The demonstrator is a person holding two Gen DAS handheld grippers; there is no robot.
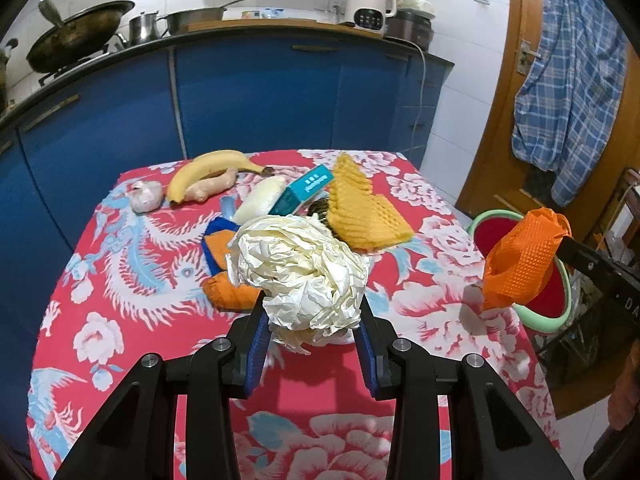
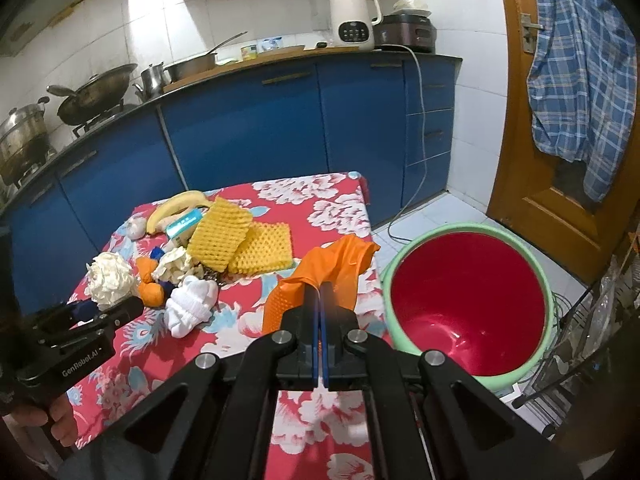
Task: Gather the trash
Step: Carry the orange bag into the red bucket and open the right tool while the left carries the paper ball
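Trash is lifted but not binned: my left tongs (image 1: 312, 344) clamp a crumpled paper ball (image 1: 300, 276) above the surface (image 1: 120, 300). My right tongs (image 2: 320, 300) pinch orange mesh (image 2: 320, 276) beside the empty red bin (image 2: 468, 304); foam sheets (image 2: 240, 240) and other scraps remain.

The red floral tablecloth (image 1: 120, 280) covers the table; at its far left lie the garlic bulb (image 1: 146, 196), the yellow banana (image 1: 212, 168) and the ginger root (image 1: 212, 188), with the teal cardboard box (image 1: 306, 190) and the yellow foam fruit netting (image 1: 360, 208) to their right. The left gripper (image 1: 312, 320) holds the crumpled white paper ball (image 1: 300, 272) over the table's middle, nearer than the netting. The right gripper (image 2: 320, 304) holds the orange textured plastic bag (image 2: 320, 276) at the table's right edge, and the red bucket with green rim (image 2: 468, 300) stands on the floor just right of the table.
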